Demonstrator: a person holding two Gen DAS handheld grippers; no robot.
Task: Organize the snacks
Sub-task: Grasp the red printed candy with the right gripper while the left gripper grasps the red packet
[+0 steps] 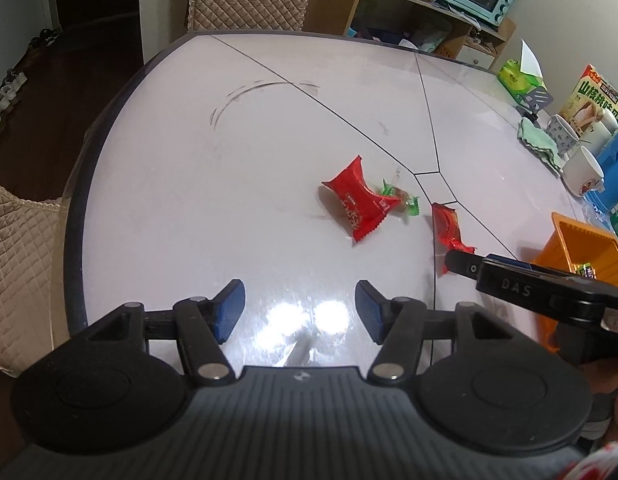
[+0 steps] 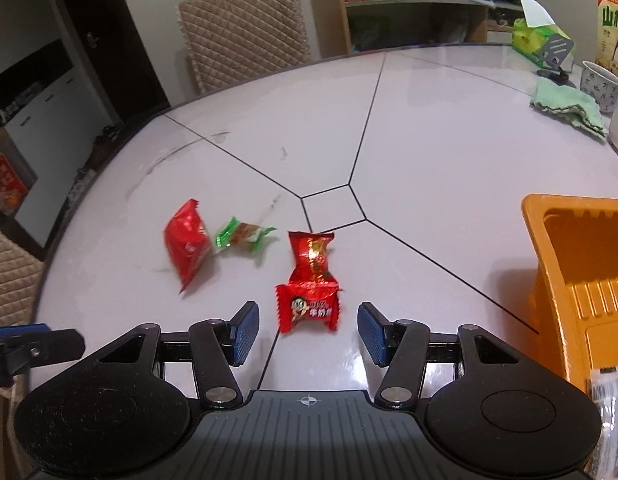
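Several snacks lie on the white table (image 2: 429, 140). A large red packet (image 2: 187, 244) and a green-wrapped candy (image 2: 245, 236) sit left of centre. Two small red candy packets lie end to end, the far one (image 2: 311, 258) and the near one (image 2: 307, 308). My right gripper (image 2: 308, 332) is open, and the near red packet lies just ahead of its pads, untouched. My left gripper (image 1: 300, 308) is open over bare table, short of the large red packet (image 1: 359, 204). The orange basket (image 2: 549, 240) stands to the right with a few wrapped snacks inside.
A green cloth (image 2: 569, 108), mugs (image 1: 583, 172), a tissue box (image 1: 519, 78) and a snack box (image 1: 593, 96) crowd the table's right side. Quilted chairs (image 2: 245, 28) stand at the far edge. A finger of my right gripper (image 1: 463, 267) reaches in beside the basket (image 1: 581, 248).
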